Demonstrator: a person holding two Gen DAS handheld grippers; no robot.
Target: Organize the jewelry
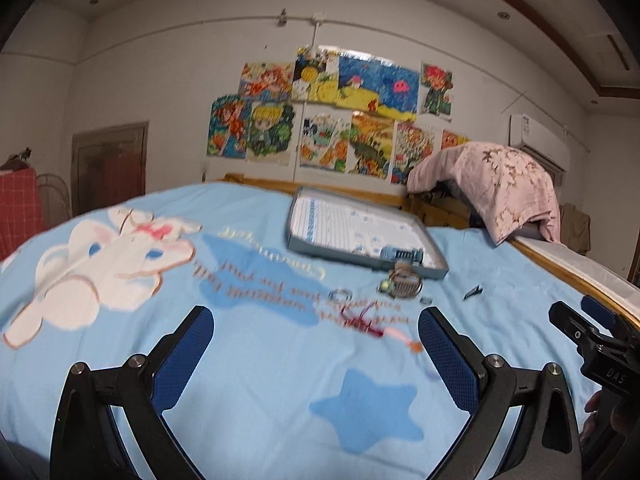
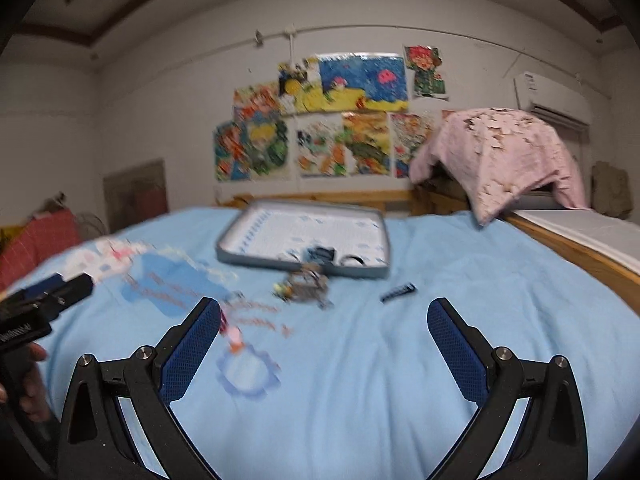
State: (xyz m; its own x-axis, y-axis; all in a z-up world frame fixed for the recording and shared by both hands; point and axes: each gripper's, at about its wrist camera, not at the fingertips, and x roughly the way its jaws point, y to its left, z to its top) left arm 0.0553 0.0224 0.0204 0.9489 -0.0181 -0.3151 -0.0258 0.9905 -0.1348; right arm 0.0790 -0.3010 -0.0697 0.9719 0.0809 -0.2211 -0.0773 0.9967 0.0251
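A shallow grey tray (image 1: 434,248) (image 2: 240,258) with a white patterned lining lies on the blue bedspread, with a few small pieces at its near edge. In front of it lies a heap of jewelry (image 1: 402,282) (image 2: 306,286), a silver ring (image 1: 340,294), a red tasselled cord (image 1: 366,322) (image 2: 232,330) and a dark hair clip (image 1: 473,292) (image 2: 398,292). My left gripper (image 1: 316,332) is open and empty, short of the cord. My right gripper (image 2: 324,326) is open and empty, short of the heap. Both views are blurred.
The bedspread (image 1: 260,360) has a cartoon rabbit print at the left. A wooden bed frame (image 2: 580,252) runs along the right, with a pink cloth (image 2: 504,156) draped over its corner. The right gripper's body (image 1: 592,340) shows in the left view.
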